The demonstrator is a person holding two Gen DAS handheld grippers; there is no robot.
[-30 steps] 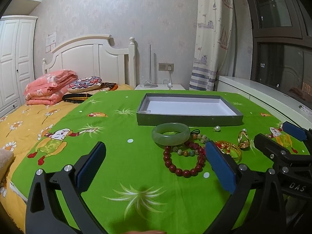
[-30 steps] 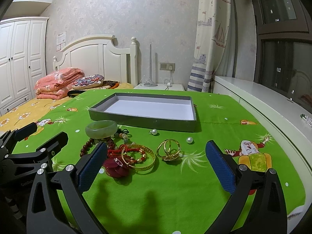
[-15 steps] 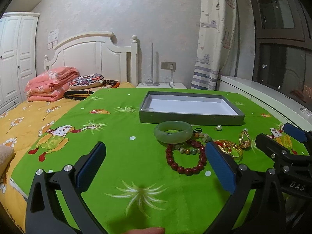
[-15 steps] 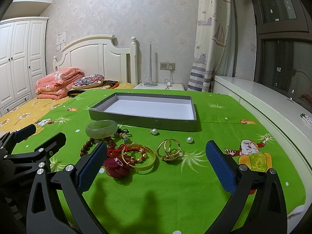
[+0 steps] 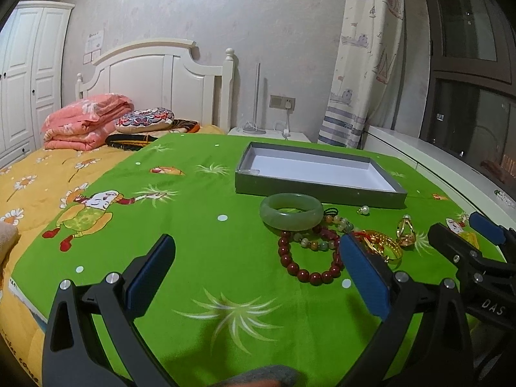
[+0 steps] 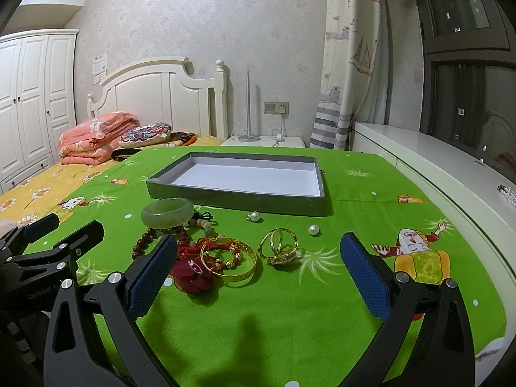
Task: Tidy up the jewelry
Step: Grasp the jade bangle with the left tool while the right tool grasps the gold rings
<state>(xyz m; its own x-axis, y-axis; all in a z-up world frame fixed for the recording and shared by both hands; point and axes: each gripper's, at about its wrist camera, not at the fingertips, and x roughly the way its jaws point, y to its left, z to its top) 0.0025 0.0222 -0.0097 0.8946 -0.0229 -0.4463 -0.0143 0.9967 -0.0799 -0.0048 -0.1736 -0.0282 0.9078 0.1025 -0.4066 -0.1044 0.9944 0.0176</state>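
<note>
Jewelry is lying in a loose heap on the green cartoon-print cloth [image 5: 200, 258], just in front of the shallow grey cardboard tray with a white floor [image 5: 322, 190], which is sitting bare, apparently waiting to receive the pieces.

From the left wrist view, the left gripper [image 5: 254, 277] is hovering above the cloth with its blue-padded jaws spread wide and nothing between them. The pale green jade bangle [image 5: 291, 210] is resting nearest the tray's front wall, leaning over part of the dark red bead bracelet [image 5: 309, 259], with a strand of mixed pastel beads [image 5: 335, 222] tangled between them. Because these pieces overlap, lifting one is likely to drag another. The right gripper [image 5: 464, 235] is showing at the right edge, beside a gold ring cluster [image 5: 406, 230].

From the right wrist view, the right gripper [image 6: 258, 274] is likewise gaping and empty, and it is framing the wide gold bangle wound with red cord [image 6: 230, 258], the gold ring cluster [image 6: 280, 246] and a dark red sequin ornament [image 6: 190, 274]; this suggests that hand is lining up on the gold items. Two loose white pearls [image 6: 254, 216] are lying apart near the tray; being small and round, they may roll if nudged. The tray's low walls should let pieces be lowered in from above. No piece is yet in the tray, so the sorting looks barely begun.
</note>
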